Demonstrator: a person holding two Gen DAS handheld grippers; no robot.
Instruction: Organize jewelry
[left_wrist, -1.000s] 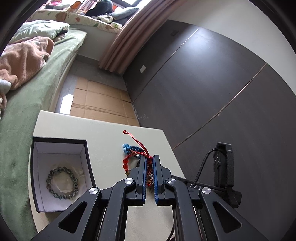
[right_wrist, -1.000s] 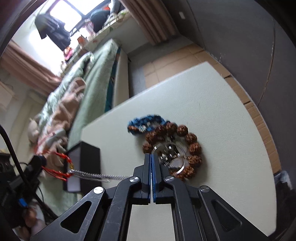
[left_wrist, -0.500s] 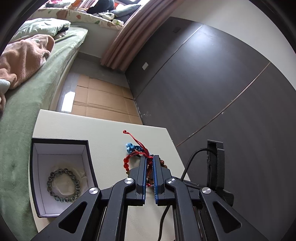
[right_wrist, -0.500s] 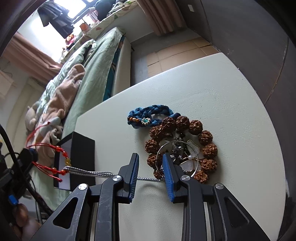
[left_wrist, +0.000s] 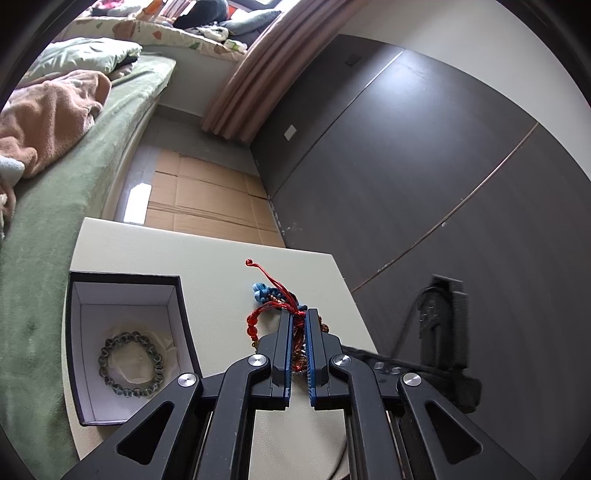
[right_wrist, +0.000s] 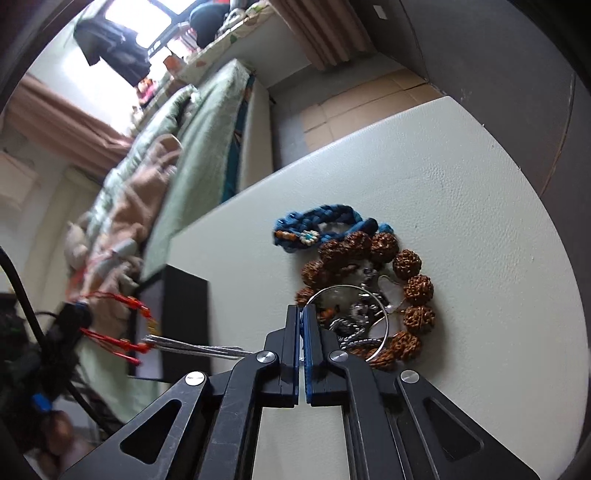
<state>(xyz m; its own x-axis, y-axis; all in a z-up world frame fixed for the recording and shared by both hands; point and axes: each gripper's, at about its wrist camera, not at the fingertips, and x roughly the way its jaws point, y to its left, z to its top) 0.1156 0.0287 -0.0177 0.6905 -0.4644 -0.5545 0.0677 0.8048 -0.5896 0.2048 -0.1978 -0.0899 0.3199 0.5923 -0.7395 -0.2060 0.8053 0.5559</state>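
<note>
My left gripper (left_wrist: 300, 314) is shut on a red beaded cord bracelet (left_wrist: 258, 317), held above the white table (left_wrist: 207, 266). It also shows in the right wrist view (right_wrist: 122, 343), tangled with a silver chain (right_wrist: 195, 347). My right gripper (right_wrist: 303, 310) is shut on that silver chain, just left of the jewelry pile: a brown bead bracelet (right_wrist: 413, 291), a thin silver hoop (right_wrist: 369, 332) and a blue braided bracelet (right_wrist: 317, 225). An open black box (left_wrist: 122, 343) holds a green bead bracelet (left_wrist: 131, 363).
The table's right edge lies close to a dark wall (left_wrist: 424, 184). A green bed (left_wrist: 55, 206) runs along the table's left side, with cardboard flooring (left_wrist: 199, 199) beyond. The black box's outer wall (right_wrist: 184, 325) stands left of my right gripper.
My right gripper opened half a second ago and has shut again on the silver chain. My left gripper has stayed shut on the red bracelet, almost still.
</note>
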